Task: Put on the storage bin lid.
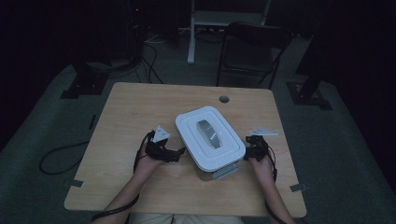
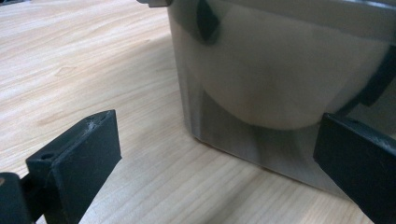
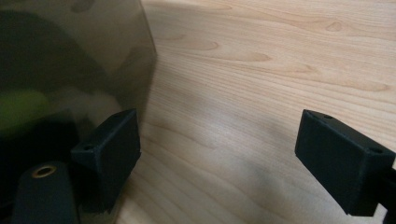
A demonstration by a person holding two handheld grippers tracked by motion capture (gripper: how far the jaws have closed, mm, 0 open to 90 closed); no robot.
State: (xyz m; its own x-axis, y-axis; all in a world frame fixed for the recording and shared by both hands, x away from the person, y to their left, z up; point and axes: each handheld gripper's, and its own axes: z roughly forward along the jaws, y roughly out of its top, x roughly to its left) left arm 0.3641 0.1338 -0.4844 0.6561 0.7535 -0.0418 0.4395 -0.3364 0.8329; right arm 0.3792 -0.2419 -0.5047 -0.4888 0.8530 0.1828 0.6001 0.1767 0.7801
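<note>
A rectangular storage box (image 1: 210,138) with a white lid and a grey handle set into its top stands in the middle of the wooden table (image 1: 140,107). My left gripper (image 1: 176,154) sits against the box's left side, open. In the left gripper view its black jaws stand wide apart low in front of the box's translucent wall (image 2: 280,84). My right gripper (image 1: 247,151) rests at the box's right side, also open. In the right gripper view the box's smoky wall (image 3: 70,70) fills the left, with one jaw close beside it.
A round cable hole (image 1: 224,99) lies near the table's far edge. A dark folding chair (image 1: 252,49) and a white stand (image 1: 191,32) are beyond the table. Cables trail on the grey floor at left.
</note>
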